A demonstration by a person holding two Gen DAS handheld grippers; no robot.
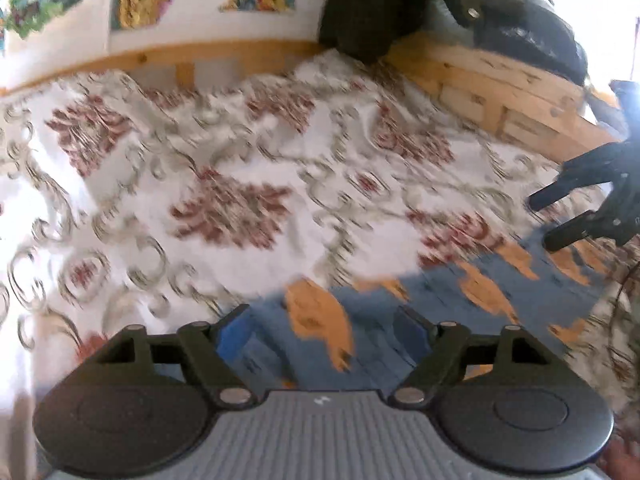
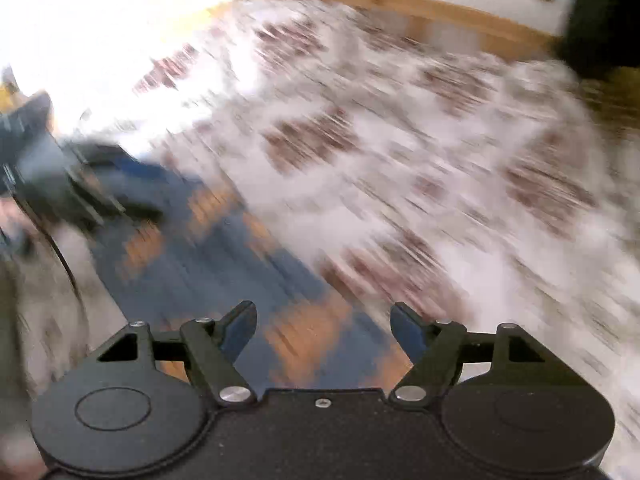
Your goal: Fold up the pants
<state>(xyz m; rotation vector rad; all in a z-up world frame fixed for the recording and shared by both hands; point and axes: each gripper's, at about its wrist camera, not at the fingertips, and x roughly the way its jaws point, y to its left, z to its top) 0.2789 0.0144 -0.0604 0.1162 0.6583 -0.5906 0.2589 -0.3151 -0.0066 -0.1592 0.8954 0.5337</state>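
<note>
Both my grippers, left [image 1: 324,332] and right [image 2: 324,332], gape wide above the pants [image 1: 440,300] low in frame; grasping comes next.

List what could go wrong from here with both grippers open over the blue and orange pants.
1. Both views are motion-blurred, so closing now might miss the pants or pinch the floral bedspread too.
2. The left gripper and right gripper hang open, holding nothing; uneven grabs could skew the fold.
3. The grippers work close together and might collide.
</note>
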